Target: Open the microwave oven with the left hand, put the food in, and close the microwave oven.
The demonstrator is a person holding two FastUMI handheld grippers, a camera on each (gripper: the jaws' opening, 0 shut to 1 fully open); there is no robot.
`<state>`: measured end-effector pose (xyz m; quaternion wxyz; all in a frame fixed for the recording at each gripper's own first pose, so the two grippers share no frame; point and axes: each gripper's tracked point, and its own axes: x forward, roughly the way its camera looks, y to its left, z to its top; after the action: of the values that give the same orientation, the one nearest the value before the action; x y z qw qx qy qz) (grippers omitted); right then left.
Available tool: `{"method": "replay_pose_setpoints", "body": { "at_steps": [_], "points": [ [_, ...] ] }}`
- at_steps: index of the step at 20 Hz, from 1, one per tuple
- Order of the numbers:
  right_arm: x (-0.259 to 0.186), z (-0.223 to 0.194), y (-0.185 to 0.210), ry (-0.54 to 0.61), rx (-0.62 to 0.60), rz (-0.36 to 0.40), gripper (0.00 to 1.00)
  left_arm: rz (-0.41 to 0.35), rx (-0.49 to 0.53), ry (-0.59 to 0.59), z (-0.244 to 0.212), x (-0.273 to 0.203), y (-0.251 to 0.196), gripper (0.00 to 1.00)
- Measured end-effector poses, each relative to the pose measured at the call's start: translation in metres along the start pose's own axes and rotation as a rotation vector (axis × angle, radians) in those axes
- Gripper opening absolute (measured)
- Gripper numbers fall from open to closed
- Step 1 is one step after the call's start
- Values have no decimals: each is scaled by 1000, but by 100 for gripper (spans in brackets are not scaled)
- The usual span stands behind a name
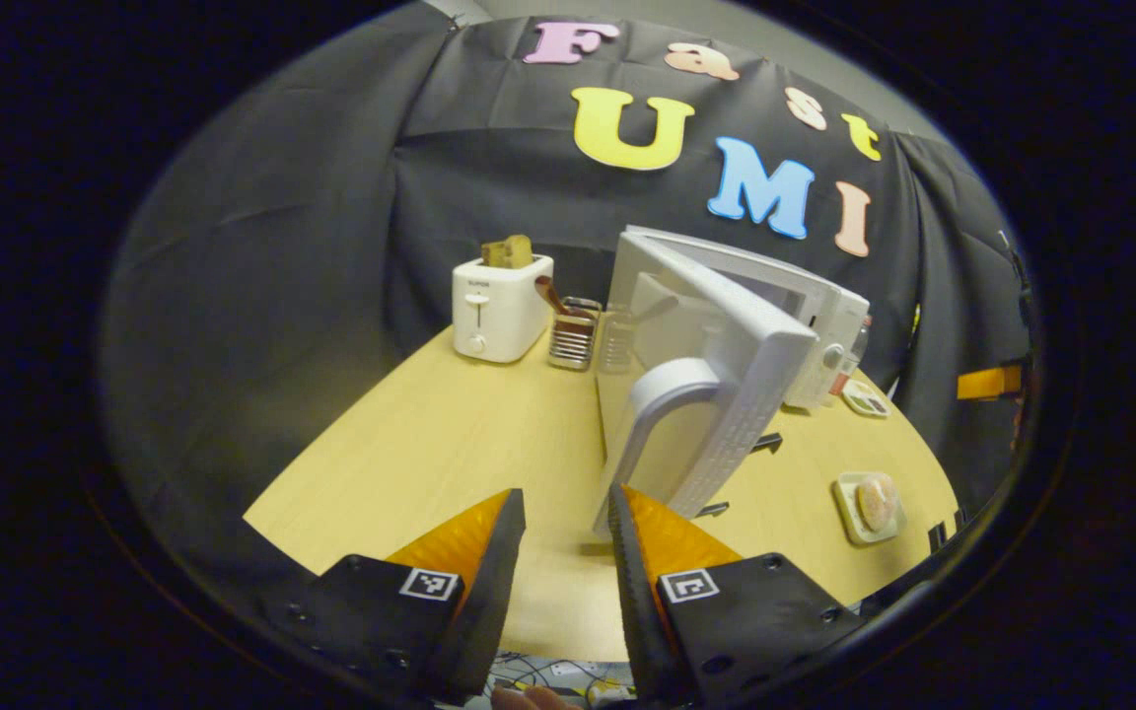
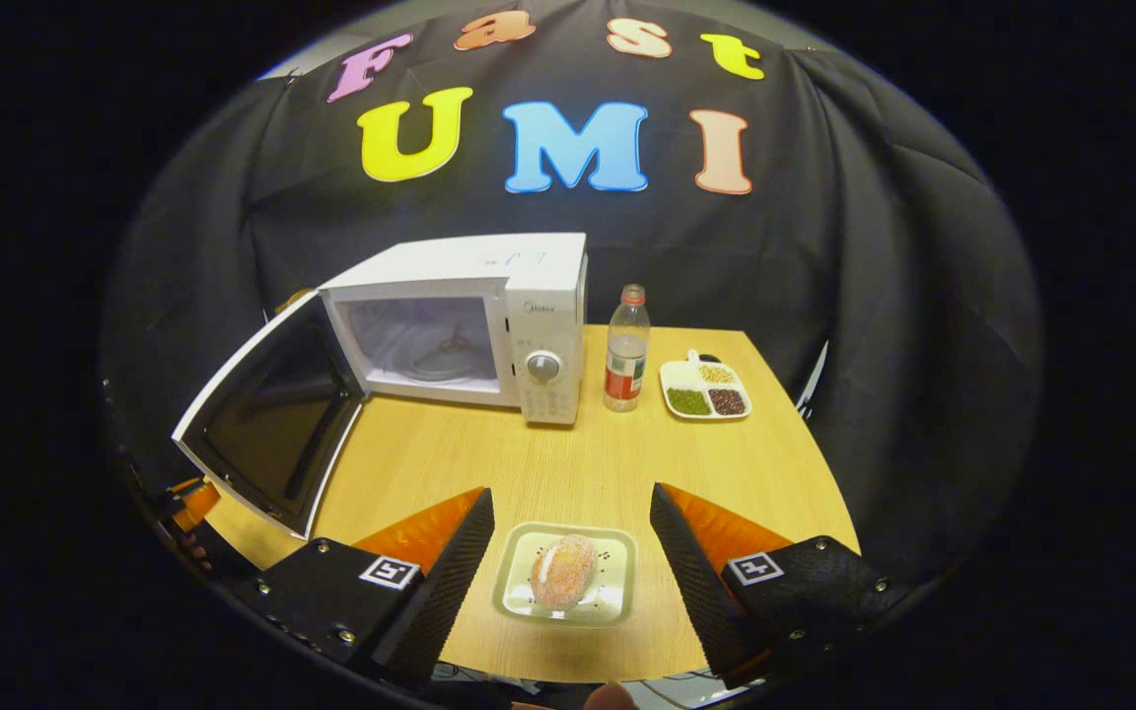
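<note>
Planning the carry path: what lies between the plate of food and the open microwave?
In the right gripper view, only bare table lies between the plate of food and the microwave; the bottle stands off to the side.

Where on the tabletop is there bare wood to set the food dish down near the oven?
Bare wood lies before the white microwave oven, between its swung-open door and the pale square dish with the bun. Crowded: right of the oven, the clear plastic bottle and white divided snack tray.
</note>
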<state>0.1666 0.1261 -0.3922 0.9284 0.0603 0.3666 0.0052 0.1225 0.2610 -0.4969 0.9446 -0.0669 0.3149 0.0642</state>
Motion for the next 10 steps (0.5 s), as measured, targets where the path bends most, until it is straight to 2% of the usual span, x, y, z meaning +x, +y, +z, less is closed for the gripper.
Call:
{"method": "replay_pose_setpoints", "body": {
  "at_steps": [3,4,7,8,9,10],
  "points": [
    [28,-20,-1,75,0,23,98,119,11,-27,11,-27,2,68],
    [37,-26,0,98,3,35,98,150,9,-37,15,-36,-1,67],
    [60,-49,4,158,10,69,98,191,-6,-48,29,-63,-26,82],
    [68,-56,6,178,11,72,98,207,-2,-49,34,-72,-33,81],
    [74,-65,4,199,10,63,98,229,6,-54,39,-83,-38,85],
    [80,-73,2,218,18,54,98,243,19,-55,44,-94,-44,77]
  ]
}}
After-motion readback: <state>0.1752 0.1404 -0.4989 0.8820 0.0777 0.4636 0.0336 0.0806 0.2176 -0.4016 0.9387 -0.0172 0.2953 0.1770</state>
